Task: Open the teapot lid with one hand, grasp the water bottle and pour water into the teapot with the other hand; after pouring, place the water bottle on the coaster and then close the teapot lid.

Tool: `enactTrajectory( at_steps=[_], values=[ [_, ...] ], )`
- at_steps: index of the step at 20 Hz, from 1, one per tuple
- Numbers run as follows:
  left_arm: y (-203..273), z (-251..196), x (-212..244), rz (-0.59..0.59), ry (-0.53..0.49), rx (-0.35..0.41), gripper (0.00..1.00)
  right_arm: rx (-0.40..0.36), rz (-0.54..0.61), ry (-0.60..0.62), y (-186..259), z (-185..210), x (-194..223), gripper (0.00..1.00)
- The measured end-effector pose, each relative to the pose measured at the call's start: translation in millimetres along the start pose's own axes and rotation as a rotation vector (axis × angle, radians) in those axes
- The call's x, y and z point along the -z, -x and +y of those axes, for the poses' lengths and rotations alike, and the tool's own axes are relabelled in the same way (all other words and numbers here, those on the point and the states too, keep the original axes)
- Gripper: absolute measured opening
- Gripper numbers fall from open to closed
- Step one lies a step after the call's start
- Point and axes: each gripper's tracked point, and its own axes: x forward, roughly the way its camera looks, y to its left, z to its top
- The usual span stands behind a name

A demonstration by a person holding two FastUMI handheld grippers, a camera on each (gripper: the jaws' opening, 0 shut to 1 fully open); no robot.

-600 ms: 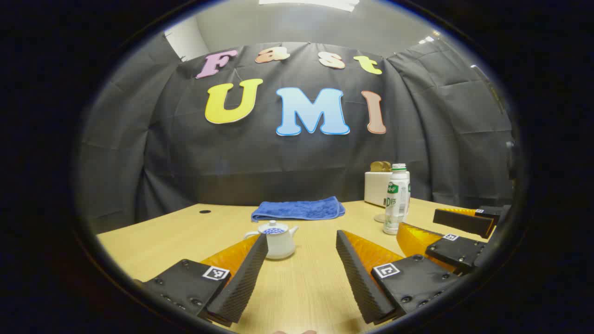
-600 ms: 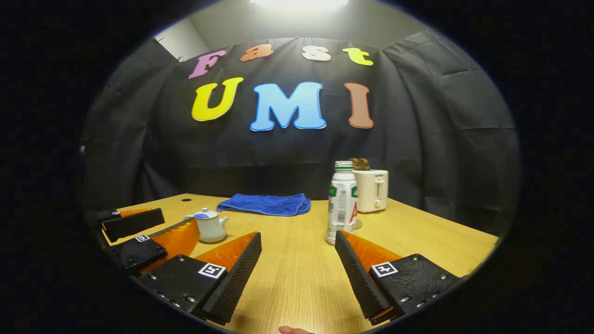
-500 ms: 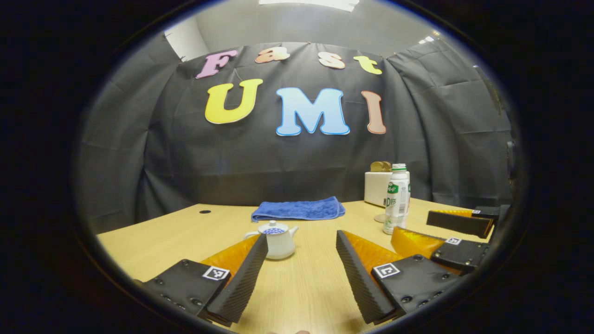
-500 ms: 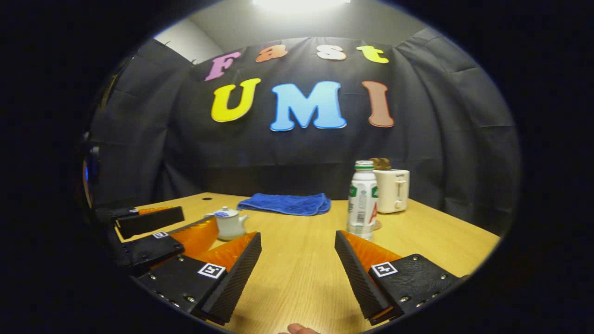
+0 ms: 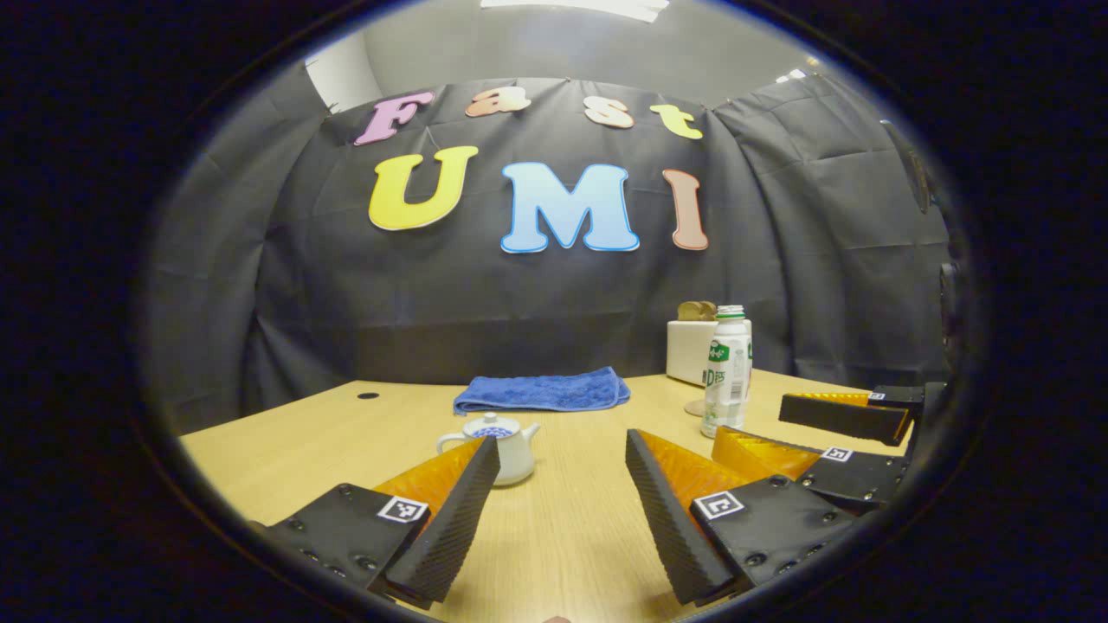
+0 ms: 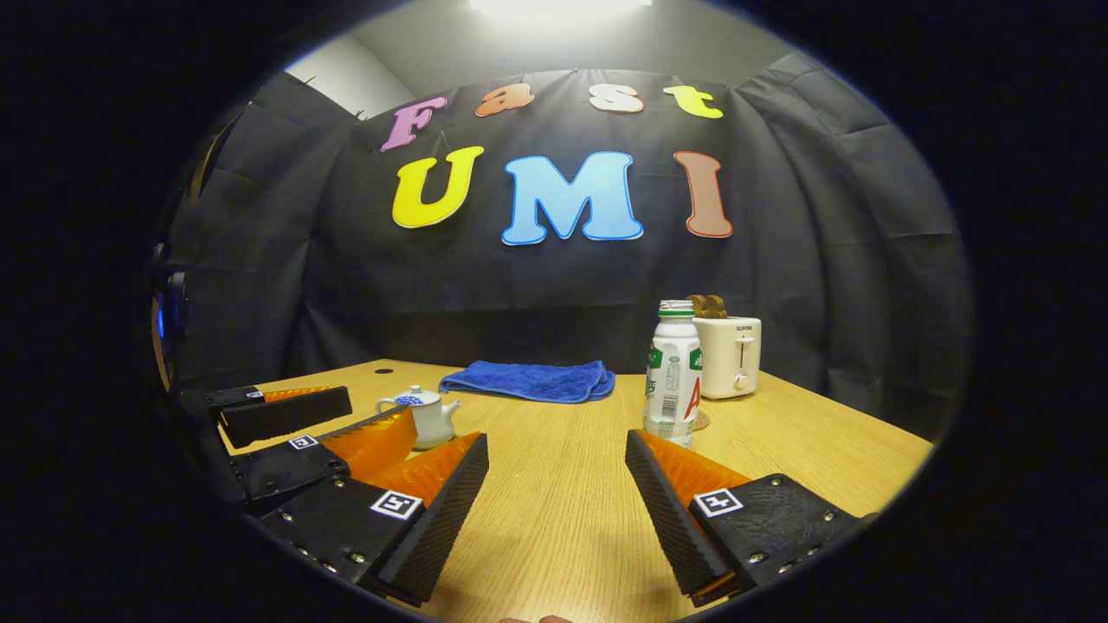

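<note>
Ahead of your left gripper (image 5: 561,472), jaws apart, sits the lidded teapot (image 5: 493,443); your right gripper (image 6: 554,472), also empty, faces the bottle (image 6: 673,372). Clamp crookedly and that tall bottle could tip.

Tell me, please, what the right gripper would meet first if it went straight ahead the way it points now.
Probably bare table first. The right gripper, its jaws open, points between the teapot and the water bottle. Beyond that lies the blue towel, slightly left of the line. Depth is hard to judge here.
</note>
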Motion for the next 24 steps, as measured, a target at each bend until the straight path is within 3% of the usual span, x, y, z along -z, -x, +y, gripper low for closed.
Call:
enactTrajectory(
  at_steps=[4,12,16,20,24],
  values=[
    [5.3,2.5,-0.8,0.002,-0.003,-0.054,1.00,0.059,0.001,-0.005,-0.6,-7.7,0.0,0.97],
    [1.3,1.3,-0.7,0.002,-0.001,-0.042,1.00,0.045,-0.001,-0.003,-1.4,-5.9,0.2,0.97],
    [-6.4,23.5,1.5,0.008,0.000,-0.083,1.00,0.028,-0.002,-0.002,-3.9,-13.0,-0.2,0.97],
    [-35.5,60.6,-8.1,-0.002,0.059,-0.115,1.00,0.035,-0.002,-0.003,-7.7,-24.2,0.3,0.97],
    [-82.1,79.1,3.4,0.072,0.086,-0.123,0.99,0.033,-0.003,-0.003,-6.7,-21.4,0.2,0.97]
  ],
)
